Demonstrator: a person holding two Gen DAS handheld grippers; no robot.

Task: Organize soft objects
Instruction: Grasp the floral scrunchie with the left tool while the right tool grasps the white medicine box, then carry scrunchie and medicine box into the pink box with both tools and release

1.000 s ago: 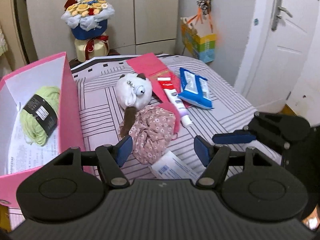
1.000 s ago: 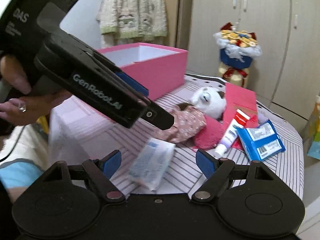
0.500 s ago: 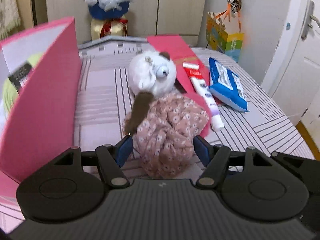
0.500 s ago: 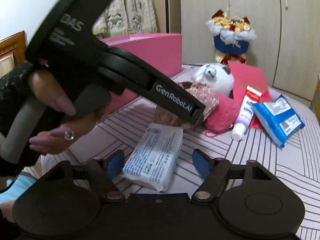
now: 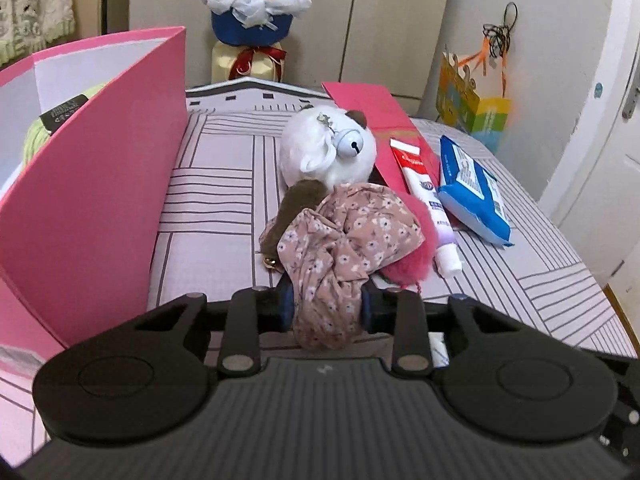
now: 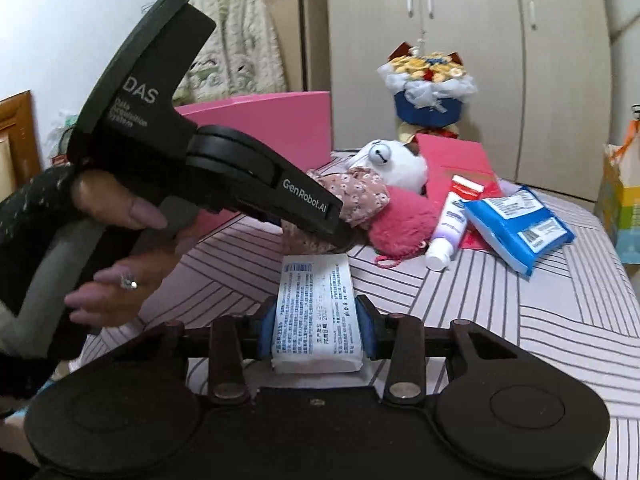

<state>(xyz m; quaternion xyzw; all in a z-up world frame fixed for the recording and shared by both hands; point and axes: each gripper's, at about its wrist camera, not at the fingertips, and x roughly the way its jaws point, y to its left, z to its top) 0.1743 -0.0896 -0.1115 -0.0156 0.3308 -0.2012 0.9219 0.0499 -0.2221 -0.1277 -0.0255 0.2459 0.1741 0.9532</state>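
Observation:
My left gripper [image 5: 326, 306] is shut on the near end of a pink floral cloth [image 5: 348, 240] lying on the striped bed. The cloth rests against a white plush toy [image 5: 326, 150] with a brown limb and over a red fluffy item [image 5: 412, 268]. My right gripper [image 6: 316, 330] is shut on a white tissue pack [image 6: 316, 308] lying on the bed. The left gripper body [image 6: 224, 160] and the hand holding it fill the left of the right wrist view, its tip at the floral cloth [image 6: 356, 196].
An open pink box [image 5: 100, 184] stands at the left with green yarn [image 5: 38, 136] inside. A toothpaste tube [image 5: 426, 196], a blue wipes pack [image 5: 472, 192] and a red envelope [image 5: 372, 108] lie to the right. A flower bouquet [image 5: 252, 0] stands behind the bed.
Both grippers have moved forward and closed: the left onto the floral cloth, the right onto the tissue pack. Both were open a second ago.

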